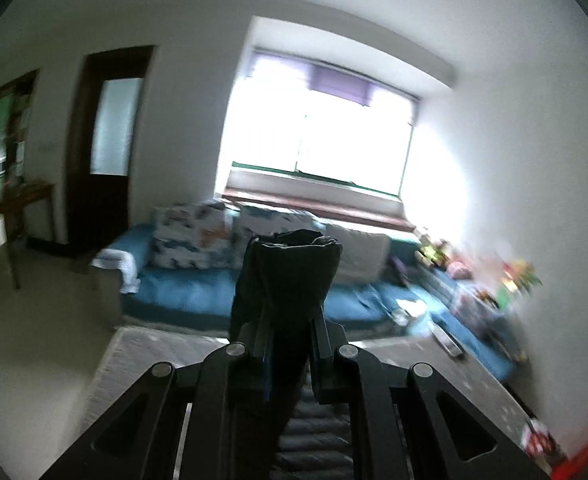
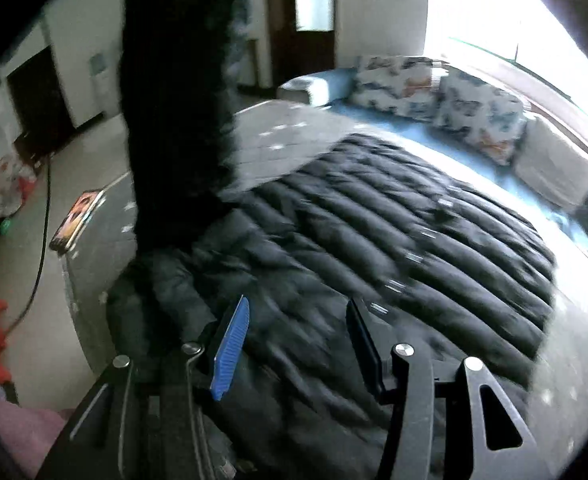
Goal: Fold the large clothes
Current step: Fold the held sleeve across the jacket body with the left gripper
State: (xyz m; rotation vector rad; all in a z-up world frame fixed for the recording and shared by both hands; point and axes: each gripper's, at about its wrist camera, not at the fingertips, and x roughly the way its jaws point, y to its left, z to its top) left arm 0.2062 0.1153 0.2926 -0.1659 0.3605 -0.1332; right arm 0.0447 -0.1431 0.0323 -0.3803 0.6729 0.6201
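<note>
left gripper (image 1: 288,320) clamped on a raised fold of black puffer jacket (image 2: 373,240), centre frame; right gripper (image 2: 297,336) fingers spread, empty, just above the jacket's body, lengthwise toward upper right.

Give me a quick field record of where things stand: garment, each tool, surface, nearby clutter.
garment: black quilted puffer jacket, body spread flat, one part lifted up
left tool: shut on a bunched end of the jacket, raised, facing the window
right tool: open, above the jacket body, gripping nothing
surface: grey padded mat in front of the blue sofa
clutter: phone at the mat's edge, cushions on the sofa
image quality: motion blur in both views
</note>
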